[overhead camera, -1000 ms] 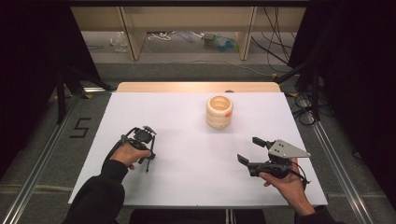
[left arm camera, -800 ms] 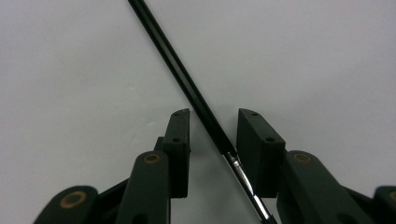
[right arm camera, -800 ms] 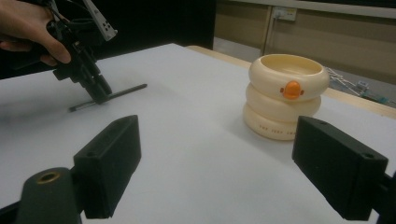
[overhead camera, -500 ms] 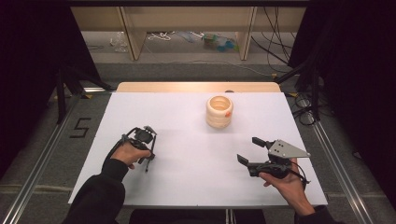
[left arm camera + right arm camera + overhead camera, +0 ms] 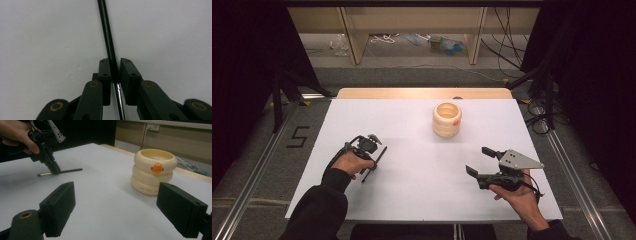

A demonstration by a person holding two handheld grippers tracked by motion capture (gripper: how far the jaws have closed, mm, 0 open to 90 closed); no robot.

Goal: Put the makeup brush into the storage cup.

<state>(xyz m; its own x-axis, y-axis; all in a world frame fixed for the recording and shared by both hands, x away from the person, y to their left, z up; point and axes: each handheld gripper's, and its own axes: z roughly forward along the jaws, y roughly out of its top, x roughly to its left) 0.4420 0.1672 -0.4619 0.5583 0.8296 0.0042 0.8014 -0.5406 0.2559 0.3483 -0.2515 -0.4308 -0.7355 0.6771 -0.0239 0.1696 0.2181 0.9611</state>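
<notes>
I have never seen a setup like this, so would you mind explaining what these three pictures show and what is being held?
A person sits at a white table holding a hand-operated two-jaw gripper in each hand; there is no robot arm. The high view looks down from above. The other two pictures come from cameras riding on the grippers, looking along their black jaws. The left gripper is closed on a thin black rod that lies on the table. The right gripper is open and holds nothing. Farther back stands a cream ringed container with an orange mark.
</notes>
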